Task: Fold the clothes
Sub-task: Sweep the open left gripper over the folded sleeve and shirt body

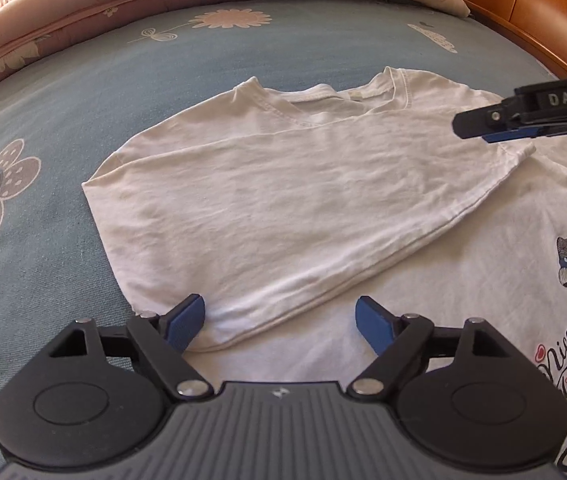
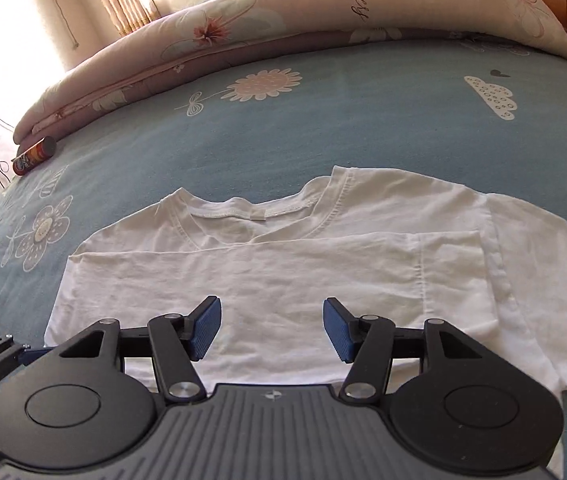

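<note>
- My left tongs [image 1: 281, 322] are wide open and hold nothing; one blue pad [image 1: 187, 322] sits right at the near hem of the white shirt [image 1: 267, 208]; I cannot tell if it touches the cloth
- My right tongs [image 2: 271, 328] are wide open too and hold nothing; they hang over the middle of the shirt [image 2: 283, 280]
- The shirt lies flat on the blue bed sheet [image 2: 323, 120], straight ahead of both tongs; its long way runs from me out to the collar [image 2: 251, 216]
- Its left side is folded over the middle; the right sleeve [image 2: 543, 248] sticks out flat, nearer my right tongs; so I think the fold is partly done
- A picture with the words "Nice Day" [image 1: 563, 360] shows by the right edge
- Far back lie a rolled quilt [image 2: 243, 32] and a small can [image 2: 33, 156]
</note>
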The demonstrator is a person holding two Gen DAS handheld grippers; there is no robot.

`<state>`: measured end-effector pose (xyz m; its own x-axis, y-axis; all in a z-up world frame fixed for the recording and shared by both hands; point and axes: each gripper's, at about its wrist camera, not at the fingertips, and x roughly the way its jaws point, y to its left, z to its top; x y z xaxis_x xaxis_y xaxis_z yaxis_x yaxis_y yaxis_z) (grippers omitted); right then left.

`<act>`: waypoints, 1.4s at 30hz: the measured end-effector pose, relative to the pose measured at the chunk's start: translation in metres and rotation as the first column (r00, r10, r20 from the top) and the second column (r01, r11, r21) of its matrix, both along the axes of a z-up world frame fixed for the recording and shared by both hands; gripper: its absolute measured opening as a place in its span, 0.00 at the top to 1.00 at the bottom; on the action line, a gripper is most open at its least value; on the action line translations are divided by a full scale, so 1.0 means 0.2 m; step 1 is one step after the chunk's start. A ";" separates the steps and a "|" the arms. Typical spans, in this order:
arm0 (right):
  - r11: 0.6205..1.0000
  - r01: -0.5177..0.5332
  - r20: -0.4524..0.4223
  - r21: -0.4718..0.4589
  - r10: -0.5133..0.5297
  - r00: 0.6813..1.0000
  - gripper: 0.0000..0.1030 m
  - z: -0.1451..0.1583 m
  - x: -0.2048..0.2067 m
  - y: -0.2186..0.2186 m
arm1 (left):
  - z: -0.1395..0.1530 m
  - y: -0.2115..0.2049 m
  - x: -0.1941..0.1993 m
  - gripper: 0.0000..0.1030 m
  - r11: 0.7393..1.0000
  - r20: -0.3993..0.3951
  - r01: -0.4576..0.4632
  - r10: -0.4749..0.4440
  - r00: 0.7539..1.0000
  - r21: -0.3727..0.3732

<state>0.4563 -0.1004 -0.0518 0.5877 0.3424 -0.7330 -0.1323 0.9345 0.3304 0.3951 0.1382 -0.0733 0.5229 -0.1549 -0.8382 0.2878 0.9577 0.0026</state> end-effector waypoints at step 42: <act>0.917 -0.175 -0.040 -0.359 0.173 0.984 0.00 -0.14 -0.57 -0.12 | 0.00 -0.36 -0.43 0.15 0.990 -0.017 -0.136 0.136 0.991 0.029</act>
<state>0.3415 -0.1248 -0.0798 0.5372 0.1513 -0.8298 -0.3026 0.9529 -0.0221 0.3089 0.0669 -0.0736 0.5217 -0.0603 -0.8510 0.1550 0.9876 0.0251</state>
